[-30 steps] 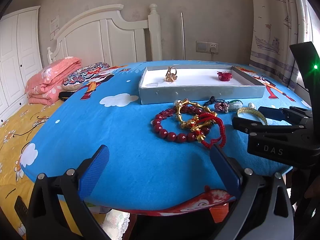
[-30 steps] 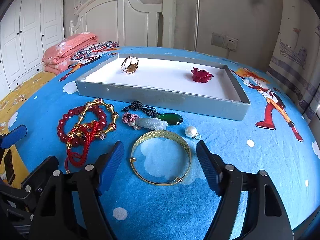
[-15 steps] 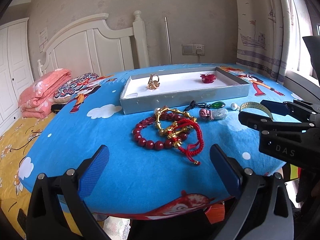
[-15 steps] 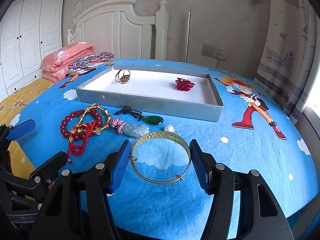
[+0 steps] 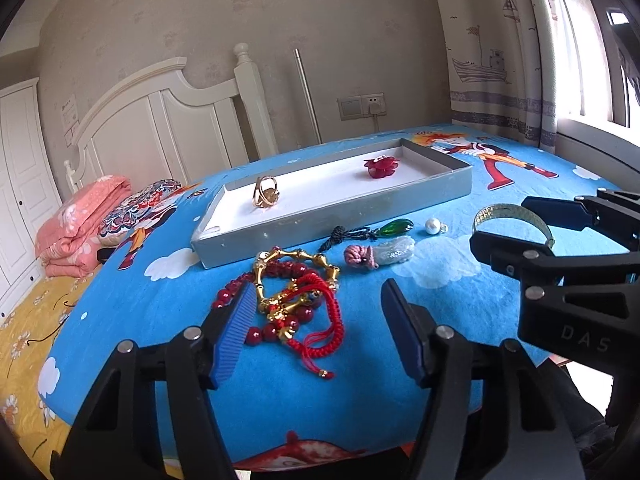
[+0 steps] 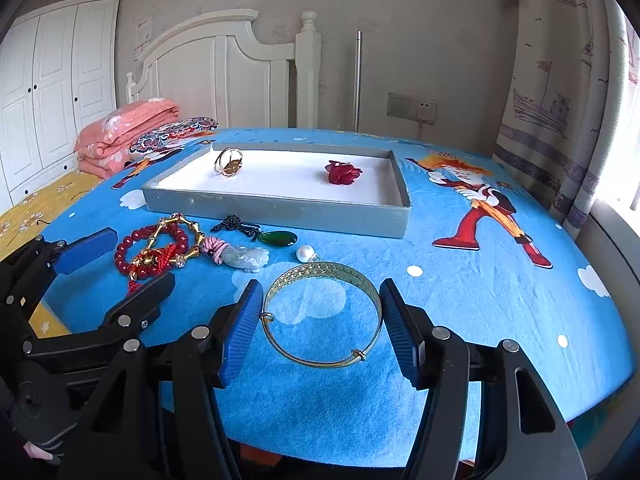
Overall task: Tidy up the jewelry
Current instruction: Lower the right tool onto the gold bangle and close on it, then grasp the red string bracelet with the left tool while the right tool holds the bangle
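Note:
A grey tray [image 5: 440, 194] [image 6: 280, 212] with a white floor holds a gold ring [image 5: 265, 193] [image 6: 229, 163] and a red flower piece [image 5: 381, 166] [image 6: 343, 172]. In front of it lie a tangle of red bead, gold and red cord bracelets [image 5: 296, 300] [image 6: 160, 248], a green pendant [image 5: 396, 227] [image 6: 280, 239], a pale jade charm [image 5: 380, 254] [image 6: 244, 258], a pearl [image 5: 433, 225] [image 6: 305, 253] and a gold bangle [image 6: 322, 314] [image 5: 512, 216]. My left gripper [image 5: 318, 332] is open around the bracelet tangle. My right gripper [image 6: 320, 328] straddles the bangle, pads close to its sides; contact is unclear.
The blue cartoon cloth [image 6: 480, 280] covers a round table whose front edge lies just below both grippers. A bed with pink bedding [image 6: 124, 136] and a white headboard stands behind left. A curtain [image 6: 560, 100] hangs at the right.
Both grippers have narrowed. My left gripper moved in over the bracelet tangle. My right gripper's pads closed in toward the bangle's sides.

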The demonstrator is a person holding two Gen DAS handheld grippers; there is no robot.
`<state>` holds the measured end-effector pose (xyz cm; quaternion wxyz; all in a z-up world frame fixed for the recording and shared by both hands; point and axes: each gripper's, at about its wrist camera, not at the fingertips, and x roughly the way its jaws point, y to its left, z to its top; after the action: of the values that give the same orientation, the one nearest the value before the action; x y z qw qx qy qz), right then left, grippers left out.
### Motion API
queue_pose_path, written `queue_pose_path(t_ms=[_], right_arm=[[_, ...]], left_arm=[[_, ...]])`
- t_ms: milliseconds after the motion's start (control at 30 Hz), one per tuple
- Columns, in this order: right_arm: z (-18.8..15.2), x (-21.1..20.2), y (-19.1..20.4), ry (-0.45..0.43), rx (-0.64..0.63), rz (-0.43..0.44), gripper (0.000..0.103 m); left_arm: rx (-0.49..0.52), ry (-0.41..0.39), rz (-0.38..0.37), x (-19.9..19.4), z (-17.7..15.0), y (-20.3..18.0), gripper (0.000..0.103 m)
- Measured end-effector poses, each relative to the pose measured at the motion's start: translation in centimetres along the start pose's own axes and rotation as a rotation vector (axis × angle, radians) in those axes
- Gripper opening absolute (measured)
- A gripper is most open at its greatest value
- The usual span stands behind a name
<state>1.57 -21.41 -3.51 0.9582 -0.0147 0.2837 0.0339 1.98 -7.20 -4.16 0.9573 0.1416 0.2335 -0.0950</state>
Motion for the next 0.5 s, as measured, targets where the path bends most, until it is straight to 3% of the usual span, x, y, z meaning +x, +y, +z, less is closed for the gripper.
queue_pose_path(t_ms=[167, 333, 400, 500], right_arm=[[-0.1, -0.1, -0.7, -0.002, 0.012, -0.007, 0.057], [-0.3, 0.0, -0.9, 0.004, 0.019, -0.010, 0.057], [-0.3, 0.0, -0.9, 0.004, 0.019, -0.011, 0.057], [-0.4, 0.0, -0.9, 0.006, 0.018, -0.009, 0.057]], left_arm=[[0.005, 0.019, -0.015, 0.6, -0.1, -0.4, 0.042], [-0.020, 0.060, -0.016, 1.3, -0.5, -0.2, 0.038], [-0.008, 0.057, -0.018, 1.2, -0.6, -0.5, 0.023], [0.012, 0.068, -0.026, 1.5, -0.7, -1.1, 0.017]])
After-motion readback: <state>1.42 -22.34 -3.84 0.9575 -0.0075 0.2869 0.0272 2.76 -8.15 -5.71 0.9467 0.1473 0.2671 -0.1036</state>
